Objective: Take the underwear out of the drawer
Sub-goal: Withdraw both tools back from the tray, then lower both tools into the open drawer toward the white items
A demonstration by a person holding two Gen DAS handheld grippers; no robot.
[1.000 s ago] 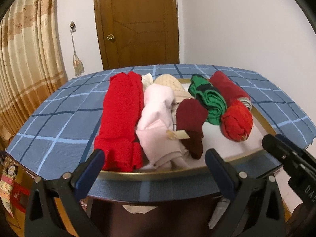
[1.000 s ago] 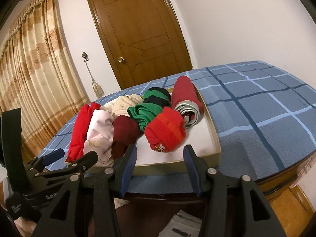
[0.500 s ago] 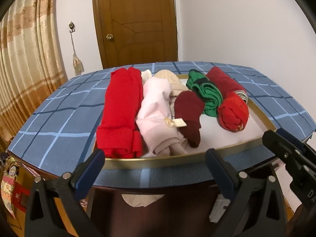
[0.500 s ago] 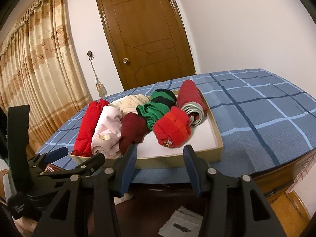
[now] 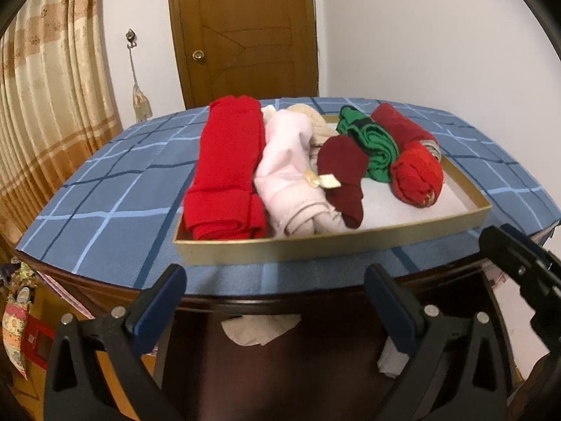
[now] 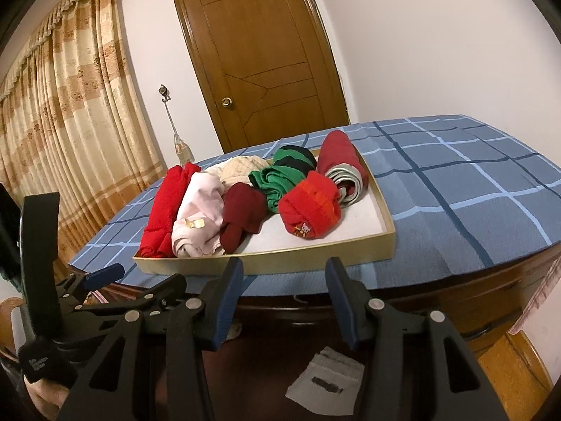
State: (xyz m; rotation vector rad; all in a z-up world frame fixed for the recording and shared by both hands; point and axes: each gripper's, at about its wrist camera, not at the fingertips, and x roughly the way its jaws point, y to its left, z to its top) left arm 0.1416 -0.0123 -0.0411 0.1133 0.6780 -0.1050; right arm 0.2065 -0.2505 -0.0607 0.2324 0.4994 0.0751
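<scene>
A shallow gold-rimmed drawer tray (image 5: 329, 249) (image 6: 266, 261) sits on a table with a blue checked cloth. It holds rolled underwear: a long red roll (image 5: 228, 168) (image 6: 164, 210), a pale pink one (image 5: 291, 172) (image 6: 200, 210), a maroon one (image 5: 343, 175) (image 6: 242, 214), a green one (image 5: 375, 147) (image 6: 284, 179), a bright red one (image 5: 417, 175) (image 6: 310, 208) and a dark red one with a grey band (image 6: 342, 168). My left gripper (image 5: 275, 298) is open and empty, below and in front of the tray. My right gripper (image 6: 284, 291) is open and empty, near the tray's front rim.
The table's dark wooden front edge (image 6: 420, 291) lies just ahead of both grippers. A brown door (image 6: 259, 66) and a beige curtain (image 6: 70, 126) stand behind the table. Papers lie on the floor (image 6: 324, 380) under it. The left gripper's body (image 6: 87, 301) shows at left in the right wrist view.
Both grippers have drawn back and lower from the tray, so the table's front edge and underside now show. Both stay open. The clothes have not moved.
</scene>
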